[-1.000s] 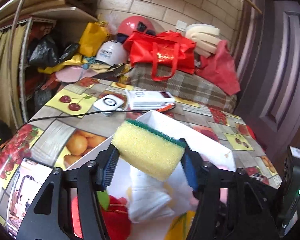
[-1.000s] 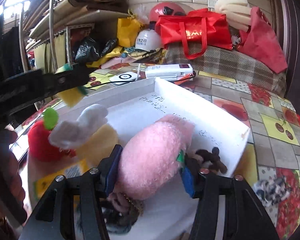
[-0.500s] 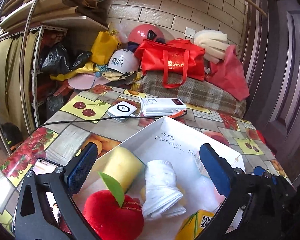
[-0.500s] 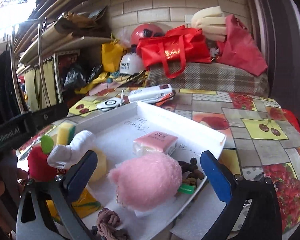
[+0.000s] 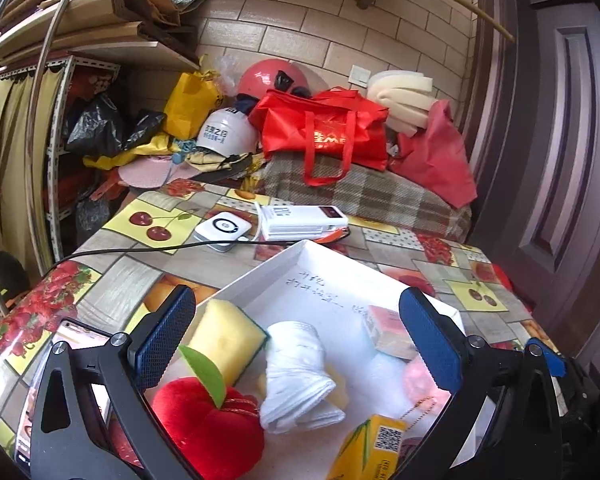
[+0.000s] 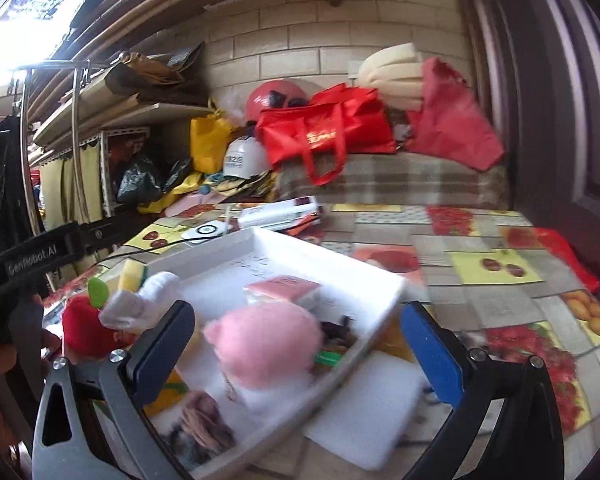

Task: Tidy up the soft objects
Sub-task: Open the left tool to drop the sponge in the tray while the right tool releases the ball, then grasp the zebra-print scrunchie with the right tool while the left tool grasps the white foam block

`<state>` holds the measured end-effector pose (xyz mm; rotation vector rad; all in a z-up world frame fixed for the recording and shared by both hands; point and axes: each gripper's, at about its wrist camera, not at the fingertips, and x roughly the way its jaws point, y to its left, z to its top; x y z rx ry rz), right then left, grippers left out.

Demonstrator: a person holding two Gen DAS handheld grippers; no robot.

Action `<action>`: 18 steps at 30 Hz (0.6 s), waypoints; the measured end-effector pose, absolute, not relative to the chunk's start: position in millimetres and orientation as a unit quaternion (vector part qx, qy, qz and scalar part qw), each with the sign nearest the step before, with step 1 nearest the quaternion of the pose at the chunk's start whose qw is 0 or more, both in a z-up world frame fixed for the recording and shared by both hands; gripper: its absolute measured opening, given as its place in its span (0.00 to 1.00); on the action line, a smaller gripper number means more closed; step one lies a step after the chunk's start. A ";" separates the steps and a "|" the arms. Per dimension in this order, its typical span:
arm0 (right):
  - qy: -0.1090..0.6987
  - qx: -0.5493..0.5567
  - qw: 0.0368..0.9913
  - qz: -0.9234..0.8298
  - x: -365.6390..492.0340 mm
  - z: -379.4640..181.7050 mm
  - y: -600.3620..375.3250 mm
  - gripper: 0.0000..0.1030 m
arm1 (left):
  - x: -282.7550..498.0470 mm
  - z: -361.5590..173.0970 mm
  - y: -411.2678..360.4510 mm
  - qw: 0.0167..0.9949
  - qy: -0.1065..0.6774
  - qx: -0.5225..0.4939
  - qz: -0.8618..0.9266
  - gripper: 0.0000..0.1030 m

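Observation:
A white tray [image 5: 260, 272] [image 6: 380, 280] on the fruit-print table holds soft things. In it lie a yellow sponge with a green edge [image 5: 224, 336] [image 6: 132, 274], a rolled white cloth [image 5: 298, 368] [image 6: 140, 300], a red plush apple [image 5: 208, 424] [image 6: 80, 328], a pink fluffy ball [image 6: 264, 344] [image 5: 420, 378] and a pink packet [image 5: 384, 326] [image 6: 284, 286]. My left gripper [image 5: 296, 340] is open above the tray's near end with nothing between its jaws. My right gripper [image 6: 300, 352] is open, wide of the pink ball and not touching it.
A yellow juice carton [image 5: 370, 444] and dark hair ties [image 6: 204, 420] also lie in the tray. A white foam sheet [image 6: 364, 408] lies beside it. A power bank [image 5: 300, 222], a white charger [image 5: 222, 230] and a black cable [image 5: 140, 250] lie behind. Bags and helmets crowd the back.
Both grippers opened. The left let the sponge drop into the tray; the right released the pink ball and drew back to the right, so the tray sits further left in its view.

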<state>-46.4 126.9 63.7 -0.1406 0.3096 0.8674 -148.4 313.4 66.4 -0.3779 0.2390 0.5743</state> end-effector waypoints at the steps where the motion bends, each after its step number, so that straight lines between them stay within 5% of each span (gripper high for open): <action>1: 0.146 -0.073 0.897 0.411 -45.9 63.8 118.4 1.00 | -147.9 66.7 311.8 0.936 0.116 -0.183 0.277 1.00; 11: 0.247 -0.007 0.916 0.316 41.3 56.7 17.3 1.00 | -144.3 71.8 296.1 0.946 0.109 -0.179 0.248 1.00; 18: 0.277 -0.022 0.890 0.363 48.4 51.2 42.9 0.97 | -135.9 73.0 279.0 0.956 0.112 -0.164 0.215 1.00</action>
